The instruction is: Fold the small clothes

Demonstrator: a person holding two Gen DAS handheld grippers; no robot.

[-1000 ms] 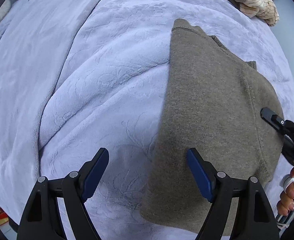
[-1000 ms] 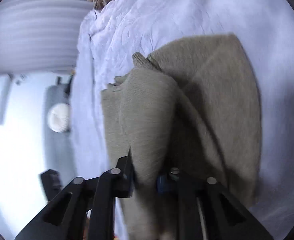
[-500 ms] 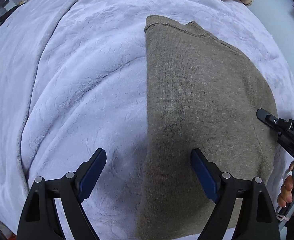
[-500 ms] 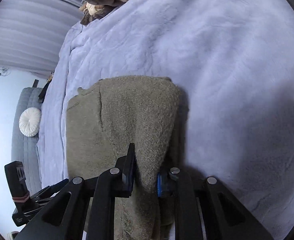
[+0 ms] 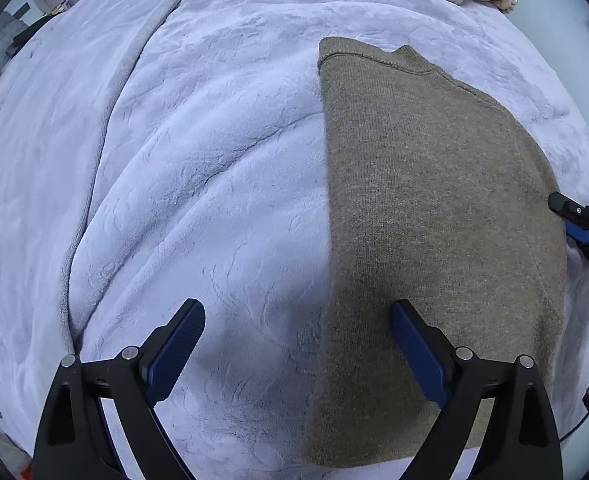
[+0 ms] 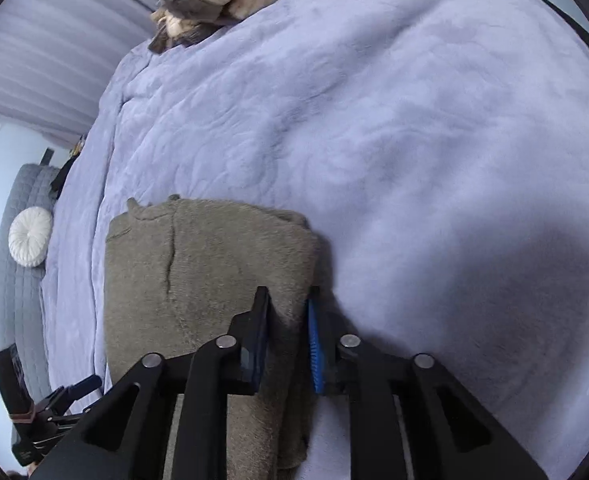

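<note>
My left tool [image 5: 296, 334] hangs wide open over the lavender blanket [image 5: 182, 160] on the bed; the folded olive sweater [image 5: 434, 220] lies flat, its right edge clamped in my right tool [image 6: 288, 312]. No legible writing.

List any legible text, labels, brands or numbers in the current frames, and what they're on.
None legible.
Left wrist view: the right tongs body shows no text readable at this angle.
Right wrist view: the black left tongs body has faint marks, too small and blurred to read.
The olive sweater and lavender blanket carry no print.
</note>
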